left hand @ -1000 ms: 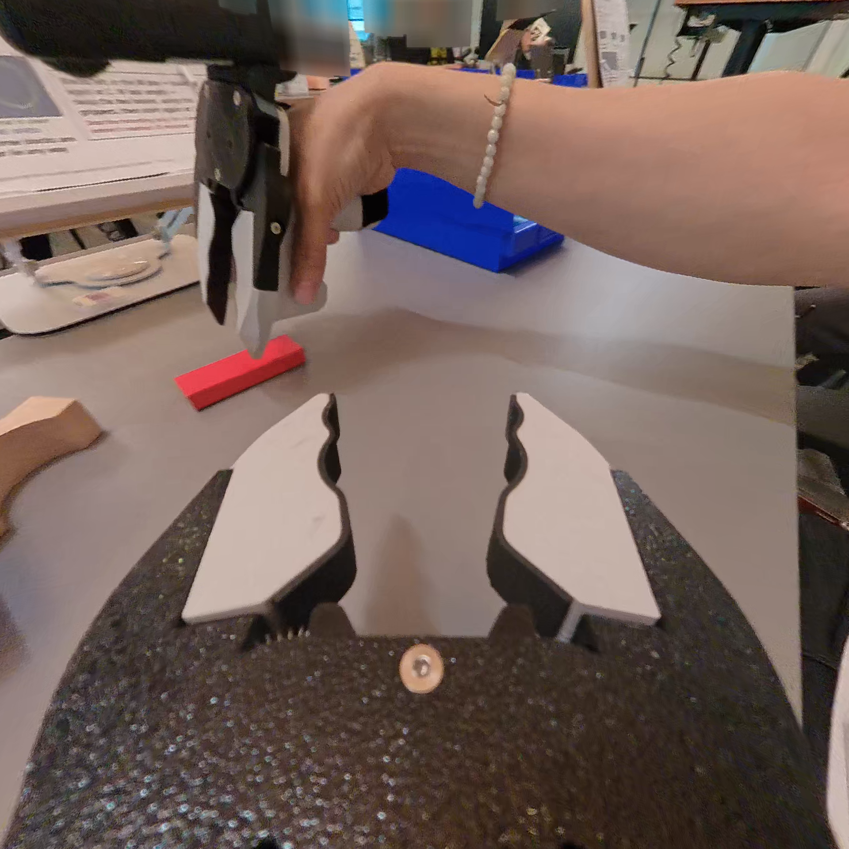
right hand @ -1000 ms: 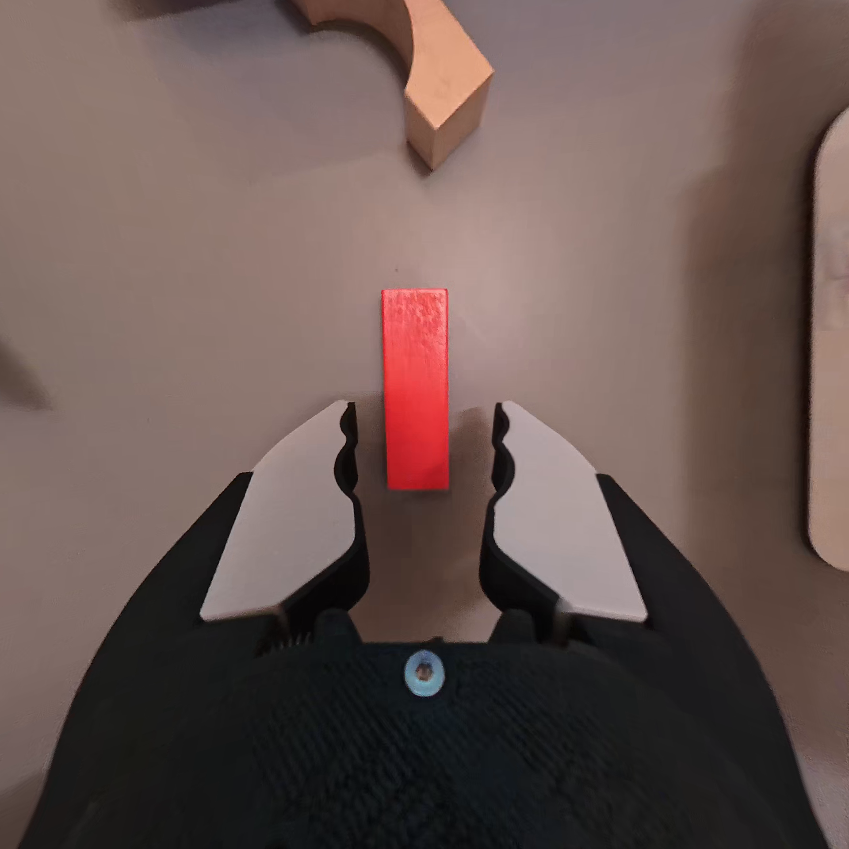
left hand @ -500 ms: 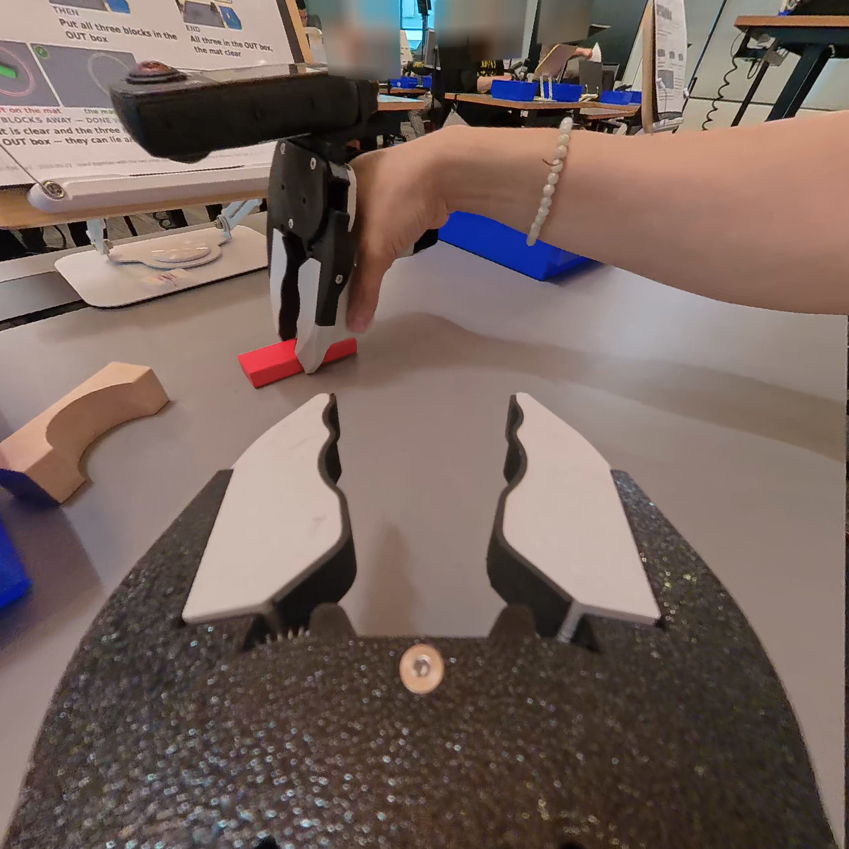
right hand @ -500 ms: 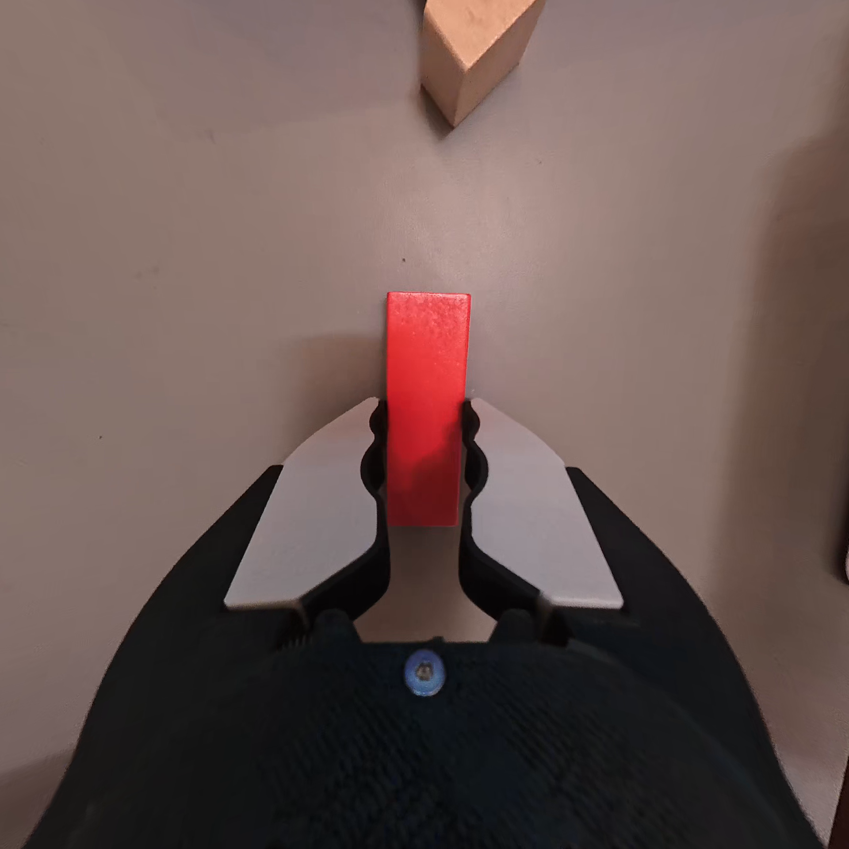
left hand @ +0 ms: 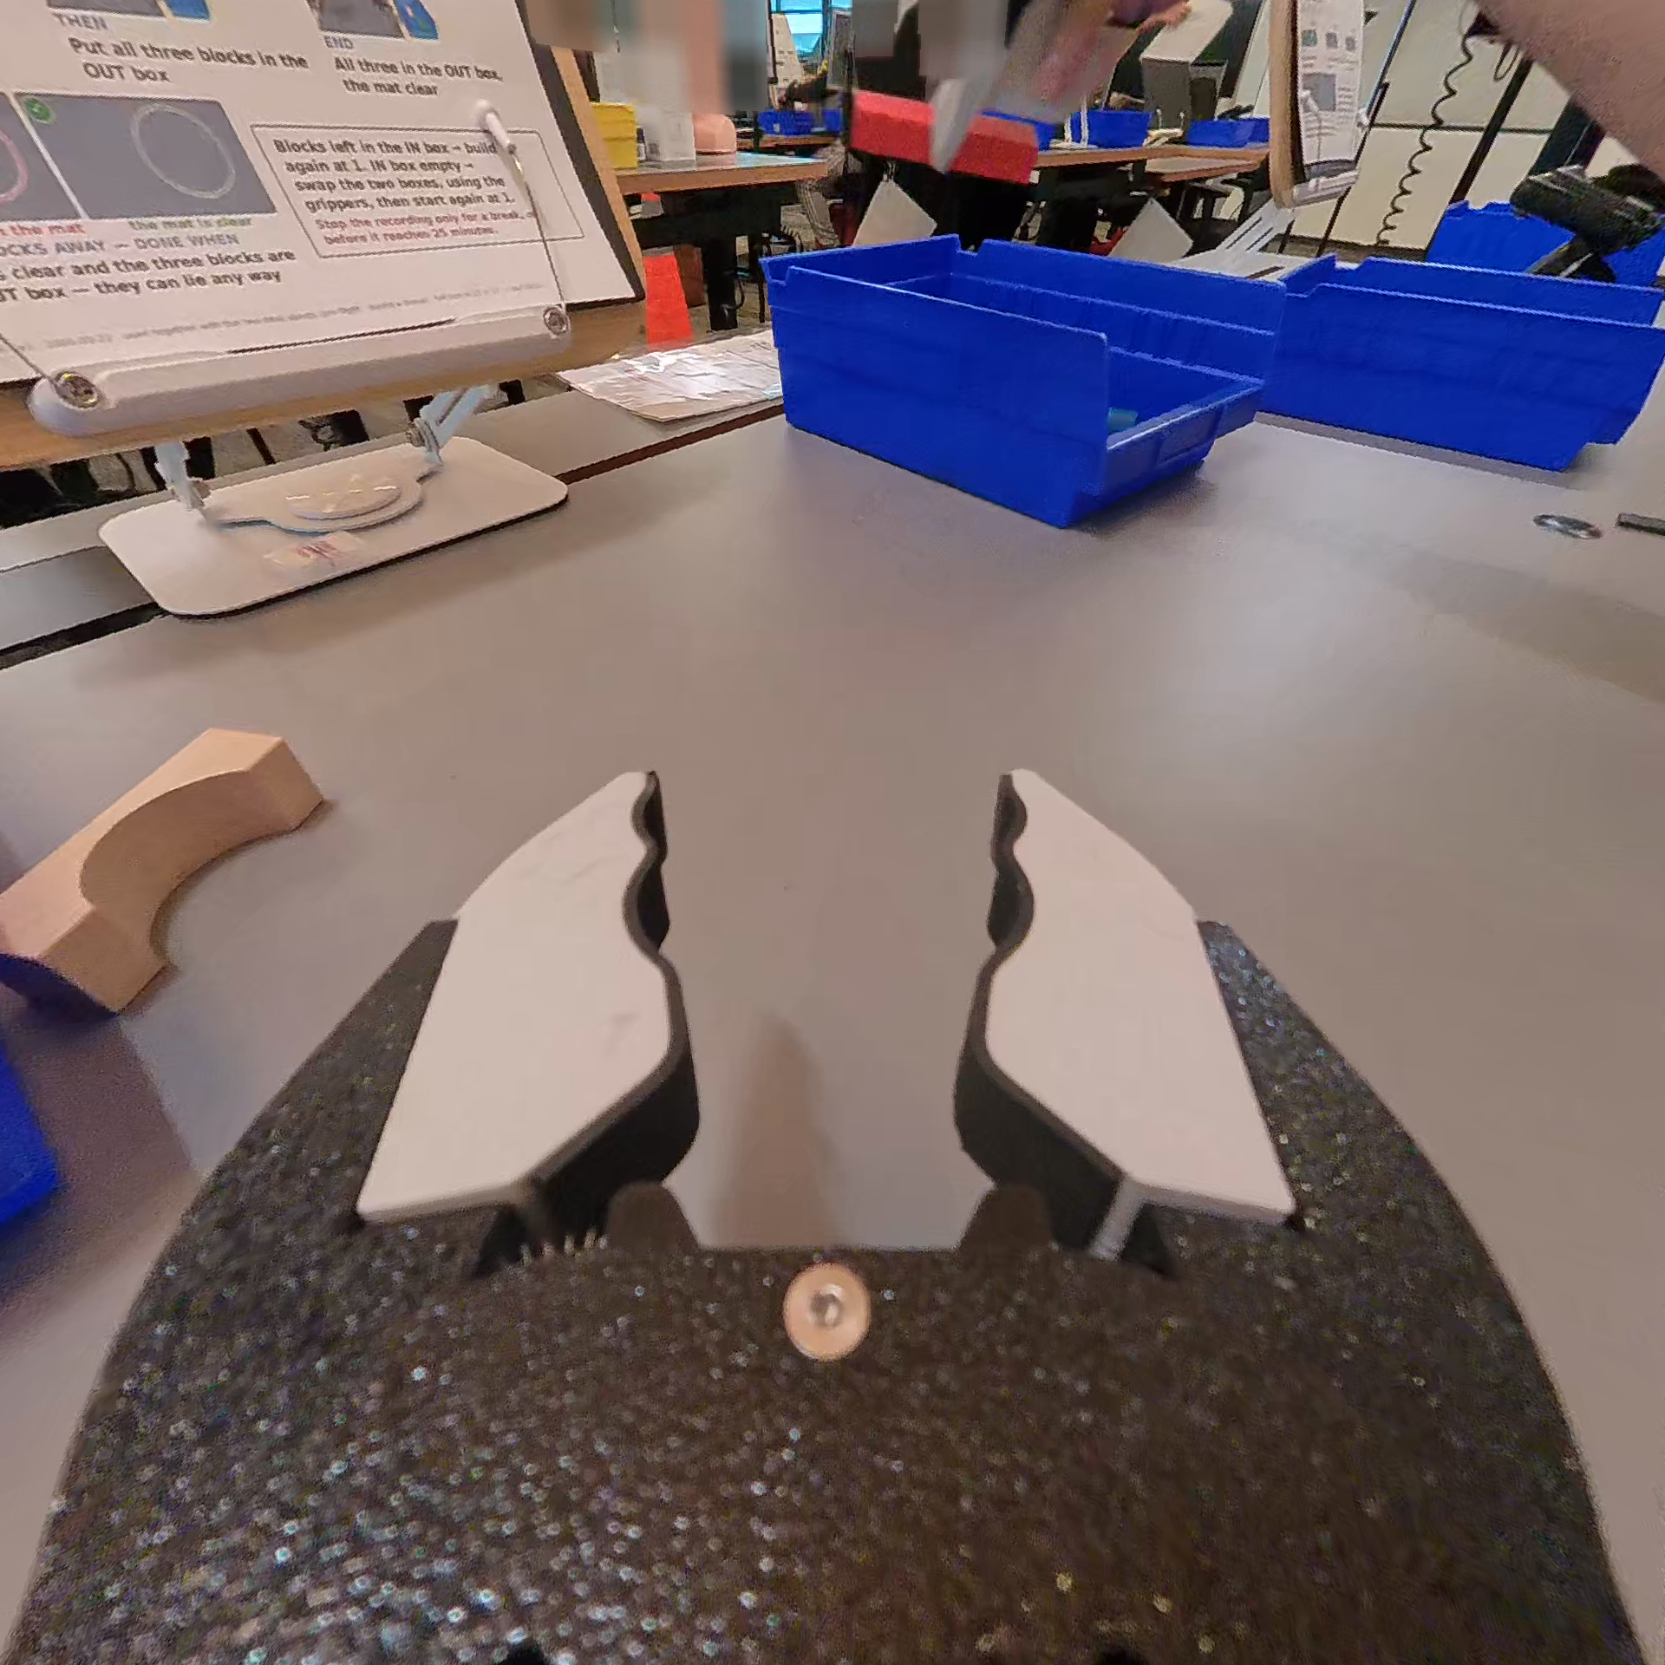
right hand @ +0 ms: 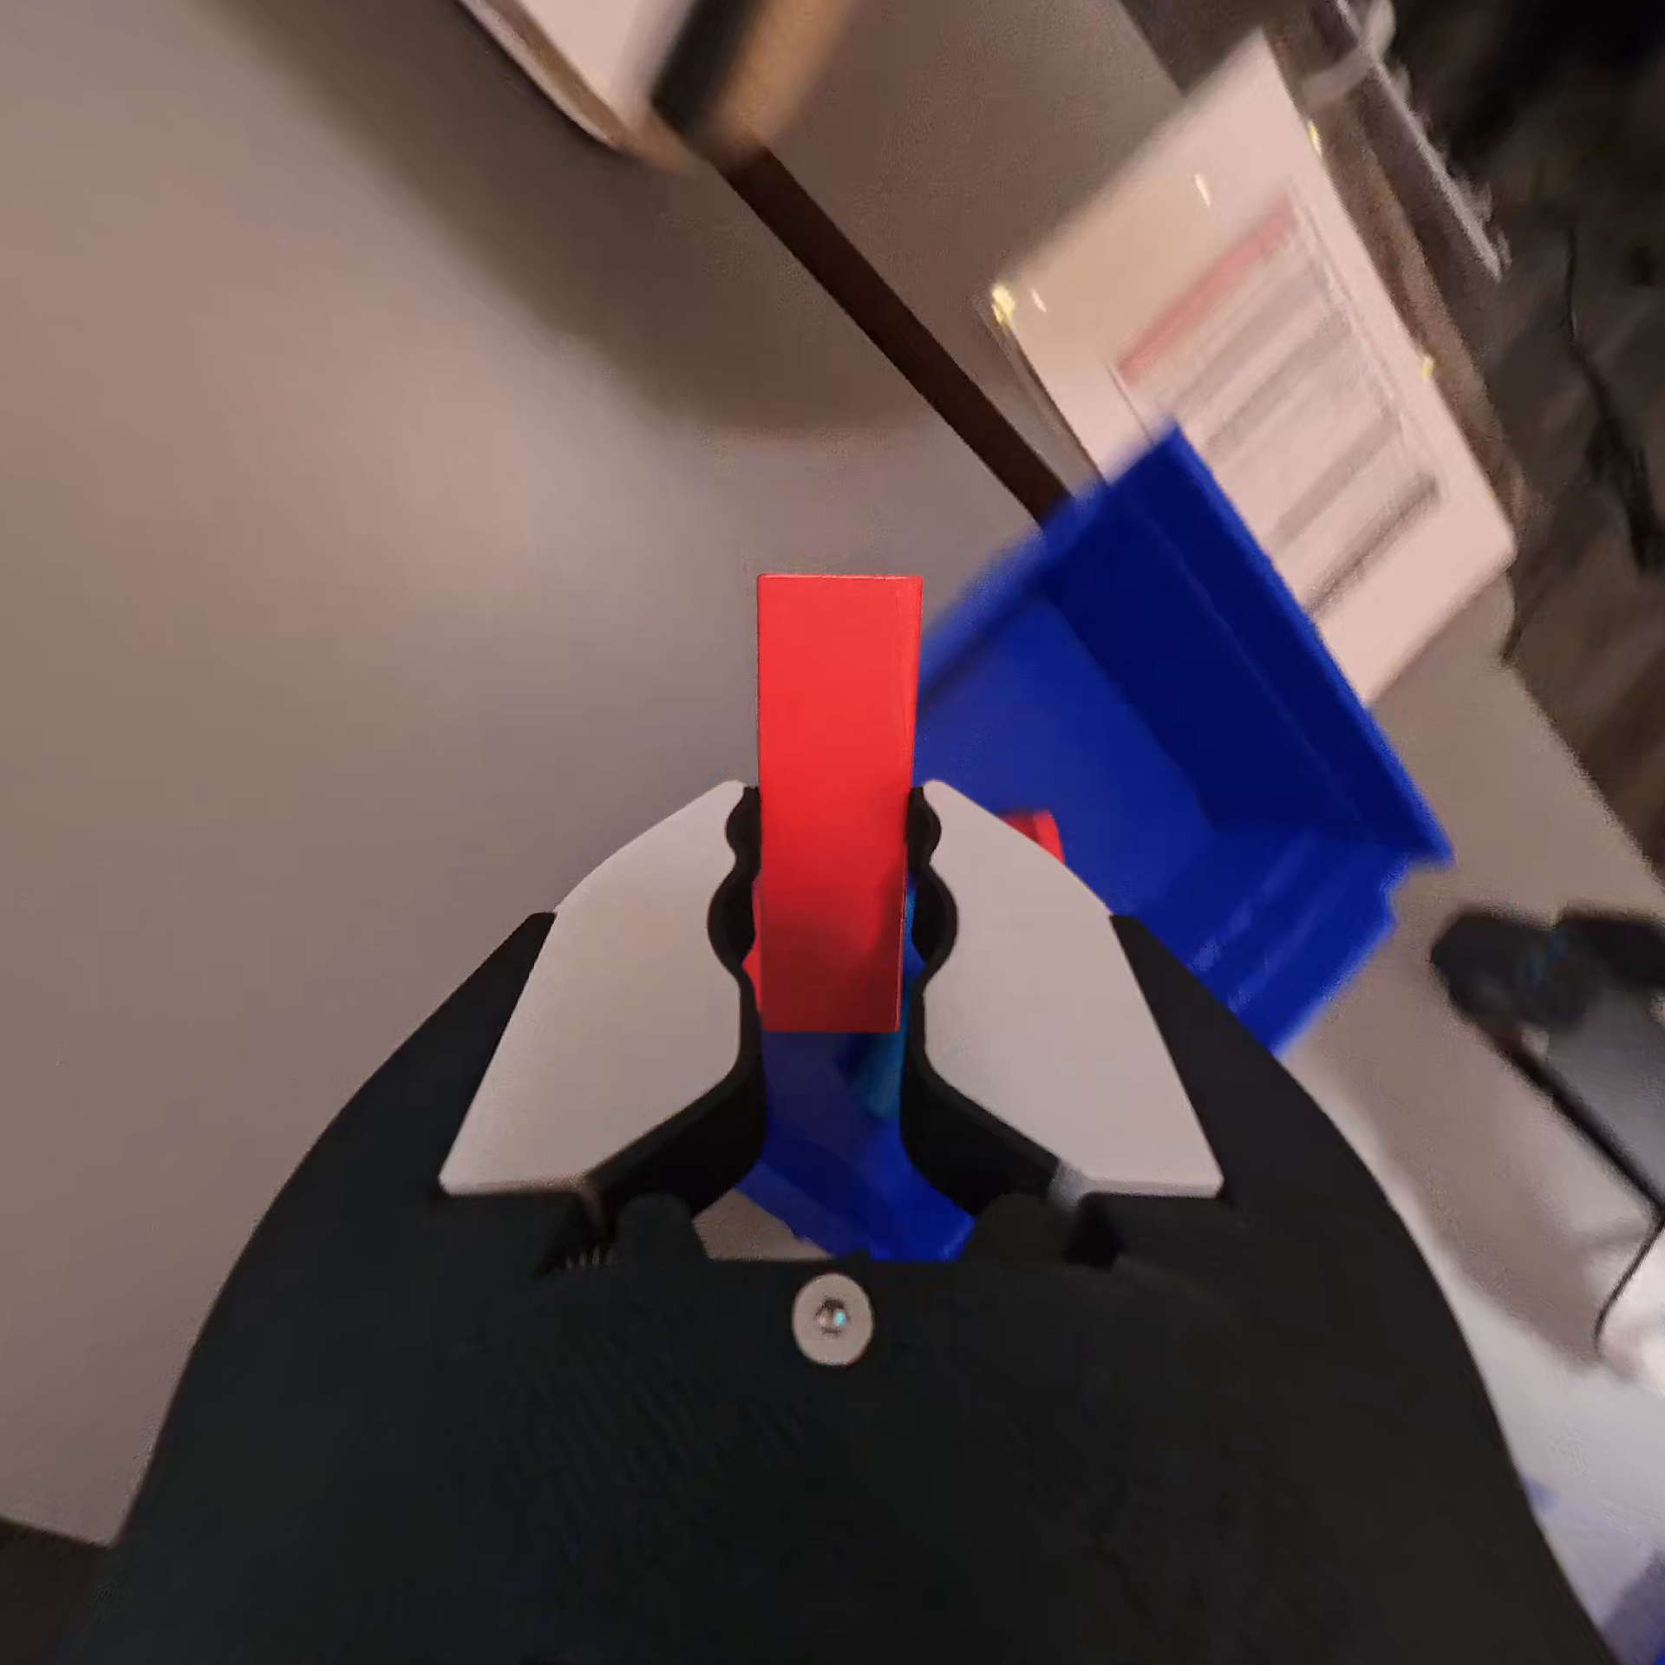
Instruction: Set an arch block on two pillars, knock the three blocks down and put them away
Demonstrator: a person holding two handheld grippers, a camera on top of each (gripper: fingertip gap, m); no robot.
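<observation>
Red block (right hand: 833, 793) pinched tight in the right gripper (right hand: 833, 887), aloft above the blue bin (right hand: 1198, 748); left gripper (left hand: 824, 865) gapes empty over grey tabletop (left hand: 901, 631), wooden arch block (left hand: 153, 856) nearby.

Grey table (left hand: 901, 649), matte top, bearing: curved wooden arch block (left hand: 153, 856) at left edge; white document stand base (left hand: 342, 532) at far left; blue open-front bin (left hand: 1000, 396) at far centre, second blue bin (left hand: 1478, 360) beside it at right; laminated sheet (left hand: 685, 378) behind

Low left view; overhead right view.
</observation>
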